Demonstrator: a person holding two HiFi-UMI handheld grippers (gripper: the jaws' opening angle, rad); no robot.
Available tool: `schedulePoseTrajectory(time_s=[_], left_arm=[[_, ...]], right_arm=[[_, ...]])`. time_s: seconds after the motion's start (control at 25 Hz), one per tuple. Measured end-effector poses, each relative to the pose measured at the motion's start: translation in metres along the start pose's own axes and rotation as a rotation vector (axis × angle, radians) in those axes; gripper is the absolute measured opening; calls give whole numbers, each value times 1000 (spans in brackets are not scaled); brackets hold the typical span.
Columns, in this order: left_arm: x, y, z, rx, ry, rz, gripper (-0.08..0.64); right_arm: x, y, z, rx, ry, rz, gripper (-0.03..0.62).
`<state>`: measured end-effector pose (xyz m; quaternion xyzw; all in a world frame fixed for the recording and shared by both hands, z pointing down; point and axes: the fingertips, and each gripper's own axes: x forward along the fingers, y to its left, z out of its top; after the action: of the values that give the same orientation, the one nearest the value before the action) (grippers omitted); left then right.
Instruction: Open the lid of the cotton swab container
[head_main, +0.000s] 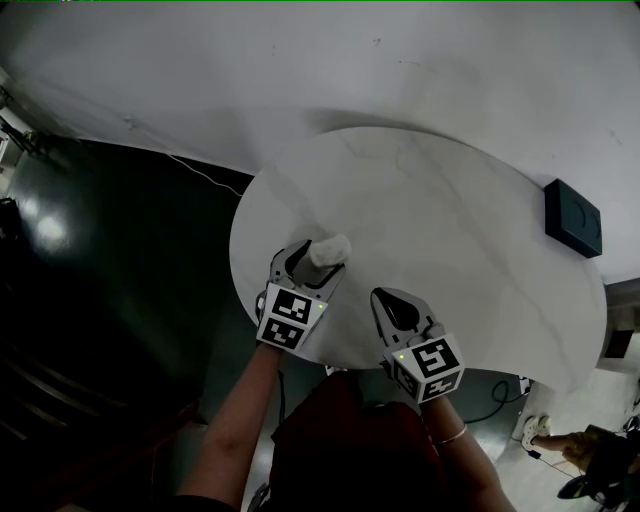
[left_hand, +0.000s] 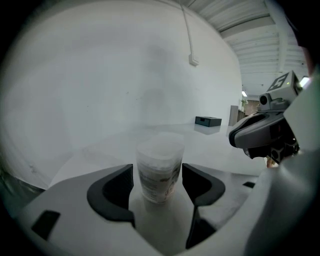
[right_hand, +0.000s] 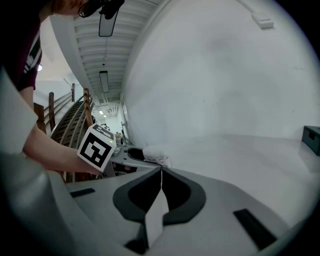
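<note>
- Head view: my left gripper (head_main: 316, 263) reaches onto the round white marble-look table (head_main: 450, 230), and the small translucent plastic cotton swab container (head_main: 330, 248) stands between its jaws. My right gripper (head_main: 398, 305) hangs beside it, clear of the container, jaws together.
- Left gripper view: my jaws stand wide, with the container (left_hand: 159, 170) upright between the two dark pads (left_hand: 112, 192). Its labelled body sits just inside each one, and as far as I can see neither presses on it. The lid rises above and beyond the pads. I judge this to be the bracing step, with the lid still on. Next I must close squarely on the body, low enough to leave the lid free.
- Right gripper view: my jaws are shut on nothing. The container (right_hand: 156, 152) lies ahead and to their left, near but apart. These jaws will have to part before they can work the lid.
</note>
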<state>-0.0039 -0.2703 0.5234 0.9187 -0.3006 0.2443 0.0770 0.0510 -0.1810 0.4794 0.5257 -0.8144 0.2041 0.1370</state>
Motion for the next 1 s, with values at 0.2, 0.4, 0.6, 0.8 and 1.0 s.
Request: schedulePoseTrajectory(time_s=[0.2,0.4,0.6,0.8,1.0], left_arm=[[14,-4,3,33,19,-40,284],[17,-3,4,49,28,-33,282],[17,-4,3,59,29,-30,282],[11,-8,0,37,41,-43,282],[-4,-12,4,14,36,-51,282]], right_arm=[[4,-5,1,2,3,1,17],[6,-9,1,2,11,2,17],[4,-11,1,12,13,-2,17],[1,-14,0,0,11,0,17],[-5,-14,4,-20,5,11,17]])
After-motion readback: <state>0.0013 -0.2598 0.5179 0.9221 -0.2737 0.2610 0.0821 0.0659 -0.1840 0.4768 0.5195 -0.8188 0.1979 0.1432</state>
